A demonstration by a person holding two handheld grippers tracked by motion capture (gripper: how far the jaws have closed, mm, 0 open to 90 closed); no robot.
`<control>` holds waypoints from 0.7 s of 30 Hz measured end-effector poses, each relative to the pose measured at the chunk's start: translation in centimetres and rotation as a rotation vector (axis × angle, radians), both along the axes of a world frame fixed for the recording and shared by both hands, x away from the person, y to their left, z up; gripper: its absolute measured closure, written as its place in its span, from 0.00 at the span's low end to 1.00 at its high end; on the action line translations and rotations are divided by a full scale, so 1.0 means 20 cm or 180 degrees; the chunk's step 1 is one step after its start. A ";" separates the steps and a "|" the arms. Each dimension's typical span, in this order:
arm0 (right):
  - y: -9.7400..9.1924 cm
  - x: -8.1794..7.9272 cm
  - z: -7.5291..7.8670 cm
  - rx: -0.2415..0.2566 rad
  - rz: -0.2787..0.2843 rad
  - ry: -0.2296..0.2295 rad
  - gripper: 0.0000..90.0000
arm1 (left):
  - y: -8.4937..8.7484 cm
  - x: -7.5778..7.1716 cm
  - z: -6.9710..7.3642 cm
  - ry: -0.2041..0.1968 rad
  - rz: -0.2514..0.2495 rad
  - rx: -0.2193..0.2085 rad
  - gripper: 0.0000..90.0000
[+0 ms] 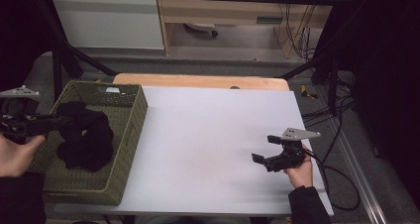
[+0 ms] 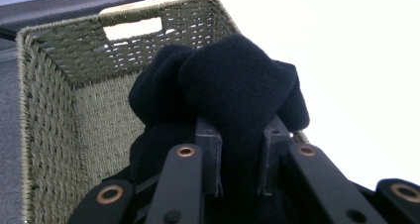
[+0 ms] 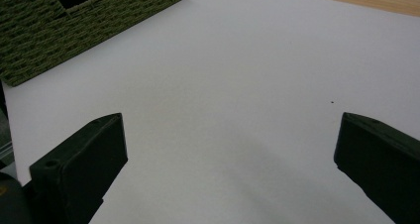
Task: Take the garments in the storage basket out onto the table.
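A black fleece cloth (image 1: 85,135) hangs bunched over the olive woven basket (image 1: 130,122) at the table's left. My left gripper (image 1: 62,120) is shut on a fold of that cloth (image 2: 237,95), the two pads pinching it above the basket (image 2: 49,135). At the table's right, my right gripper (image 1: 262,148) rests low over the white tabletop (image 1: 208,135), open, with nothing between its wide-set jaws (image 3: 230,159).
The basket's side with a handle cutout (image 3: 79,21) lies far off in the right gripper view. A wooden strip (image 1: 198,80) borders the table's far edge. Cables (image 1: 337,130) trail on the floor to the right, beside dark frame posts.
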State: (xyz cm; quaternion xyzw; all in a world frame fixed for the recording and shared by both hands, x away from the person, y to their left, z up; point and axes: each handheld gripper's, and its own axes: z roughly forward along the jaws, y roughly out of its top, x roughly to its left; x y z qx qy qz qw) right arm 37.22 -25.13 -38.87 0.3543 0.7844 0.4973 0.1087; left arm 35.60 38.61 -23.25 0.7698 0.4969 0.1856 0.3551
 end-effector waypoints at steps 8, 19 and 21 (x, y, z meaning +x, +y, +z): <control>0.00 0.00 0.00 -0.0006 0.0008 -0.0002 0.01 | -0.02 0.00 0.06 -0.0041 -0.0023 0.0008 0.85; 0.00 0.00 0.00 0.0000 -0.0003 0.0001 0.01 | -0.04 0.02 0.16 -0.0120 -0.0107 -0.0065 0.85; 0.00 0.00 0.00 0.0007 -0.0002 -0.0001 0.01 | -0.04 0.02 0.17 -0.0133 -0.0125 -0.0086 0.85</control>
